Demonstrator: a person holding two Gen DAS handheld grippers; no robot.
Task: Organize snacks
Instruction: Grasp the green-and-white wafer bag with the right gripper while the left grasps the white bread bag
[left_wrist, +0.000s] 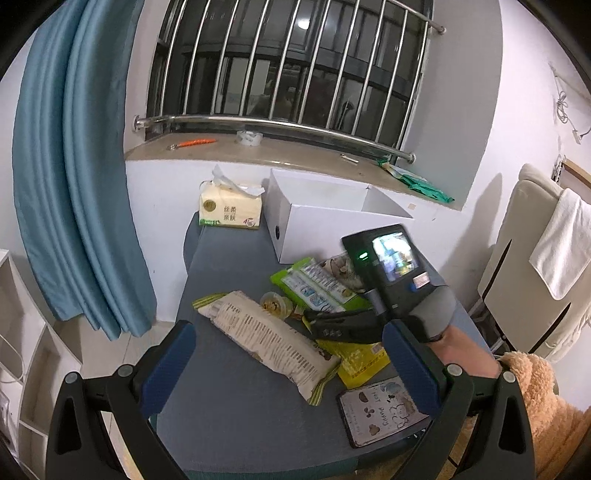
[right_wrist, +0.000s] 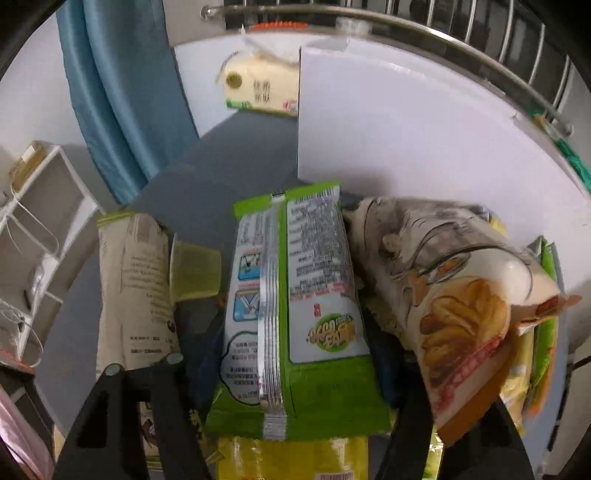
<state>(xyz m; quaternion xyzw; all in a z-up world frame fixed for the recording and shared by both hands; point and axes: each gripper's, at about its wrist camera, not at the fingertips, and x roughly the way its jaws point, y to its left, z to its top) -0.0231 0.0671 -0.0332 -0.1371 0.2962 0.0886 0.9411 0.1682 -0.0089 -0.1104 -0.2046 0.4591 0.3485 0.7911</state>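
In the right wrist view, the green foil snack packet (right_wrist: 295, 314) fills the centre between the right gripper (right_wrist: 291, 373)'s half-closed jaws, long axis along them, though any grip is hidden, while the left gripper (left_wrist: 288, 362) gapes empty.

Green-and-white packet (right_wrist: 295, 310) with silver seam; beige packet (left_wrist: 271, 341) with dark print; yellow pouch (left_wrist: 360, 360); grey table (left_wrist: 229, 258); white box (left_wrist: 317, 218); blue curtain (left_wrist: 81, 166).
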